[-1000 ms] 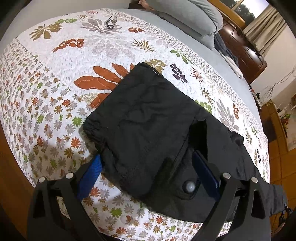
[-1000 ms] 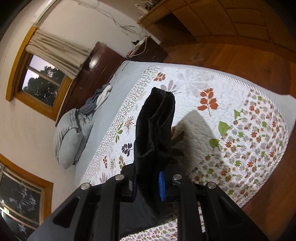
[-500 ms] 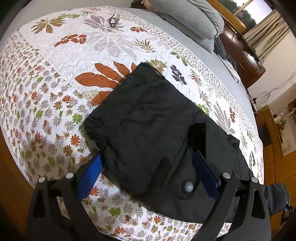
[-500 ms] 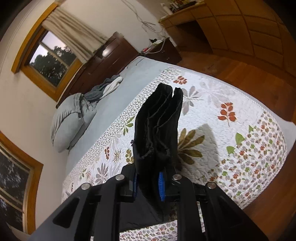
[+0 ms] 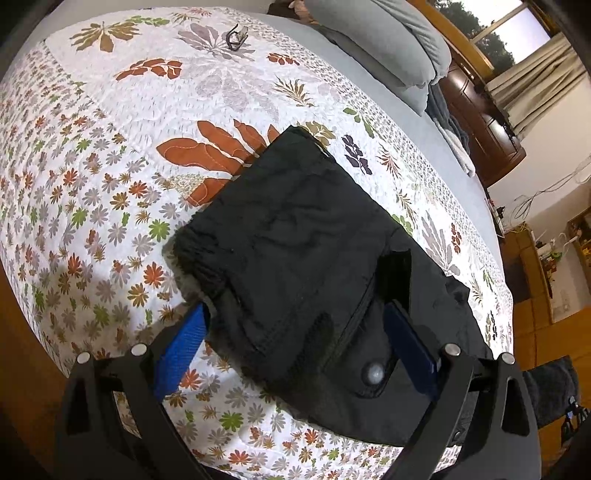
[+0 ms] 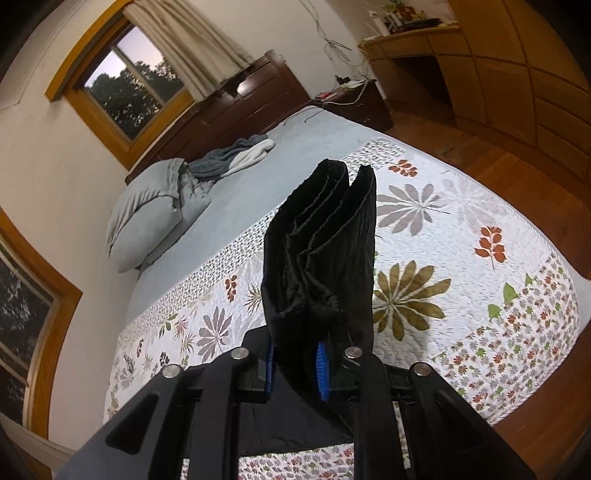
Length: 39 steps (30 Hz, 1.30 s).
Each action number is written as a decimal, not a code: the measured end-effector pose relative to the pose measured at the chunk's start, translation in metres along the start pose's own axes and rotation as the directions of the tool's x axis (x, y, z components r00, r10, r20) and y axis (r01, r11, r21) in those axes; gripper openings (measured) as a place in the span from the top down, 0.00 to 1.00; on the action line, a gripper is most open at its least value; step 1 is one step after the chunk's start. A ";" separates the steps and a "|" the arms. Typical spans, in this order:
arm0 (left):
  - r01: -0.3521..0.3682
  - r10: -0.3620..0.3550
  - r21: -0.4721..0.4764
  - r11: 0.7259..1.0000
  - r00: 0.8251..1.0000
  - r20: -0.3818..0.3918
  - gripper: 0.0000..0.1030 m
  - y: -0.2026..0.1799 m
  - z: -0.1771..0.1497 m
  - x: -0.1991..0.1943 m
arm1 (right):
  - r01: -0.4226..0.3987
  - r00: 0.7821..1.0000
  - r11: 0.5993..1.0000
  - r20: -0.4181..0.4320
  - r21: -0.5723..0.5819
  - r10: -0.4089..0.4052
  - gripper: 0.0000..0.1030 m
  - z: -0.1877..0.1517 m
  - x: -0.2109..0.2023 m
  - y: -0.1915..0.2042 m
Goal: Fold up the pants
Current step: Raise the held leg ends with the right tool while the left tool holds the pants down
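A bedroom with a wooden floor holds a bed whose floral quilt covers the near part of a grey sheet. At the head end lie grey pillows and a bundle of grey and white cloth, in front of a dark wooden headboard; a window with a cream curtain sits in the wall above. The black pants lie partly folded on the quilt near its front edge, a flat doubled layer with a round button showing close to the camera. The left gripper stands with its jaws spread wide, one blue pad over the quilt just beside the cloth's edge, the other over the fabric by the button; it grasps nothing. The right gripper is clenched on a bunched end of the pants, the pleated folds rising upright between its blue pads and lifted clear of the quilt, with more black cloth hanging below the fingers. Far off toward the quilt's back corner a small dark item lies on the pattern, too small to identify. A wooden cabinet lines the far wall beyond the foot of the bed.
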<state>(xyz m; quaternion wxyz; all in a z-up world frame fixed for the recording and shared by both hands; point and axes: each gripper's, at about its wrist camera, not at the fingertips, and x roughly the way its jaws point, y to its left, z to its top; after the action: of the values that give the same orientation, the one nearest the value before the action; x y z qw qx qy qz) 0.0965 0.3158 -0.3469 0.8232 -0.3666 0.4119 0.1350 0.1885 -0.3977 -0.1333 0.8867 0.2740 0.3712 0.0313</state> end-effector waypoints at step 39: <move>0.083 -0.083 -0.084 0.993 0.997 0.000 0.08 0.014 -0.005 -0.004 | 0.047 0.963 0.842 -0.201 -0.538 -0.182 0.84 -0.142 0.131 0.203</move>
<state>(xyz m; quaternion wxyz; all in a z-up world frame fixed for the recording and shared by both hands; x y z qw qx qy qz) 0.0837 0.3224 -0.3527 0.8113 -0.4178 0.3919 0.1171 0.2175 -0.1259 -0.1954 0.8754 -0.0091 0.4701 0.1124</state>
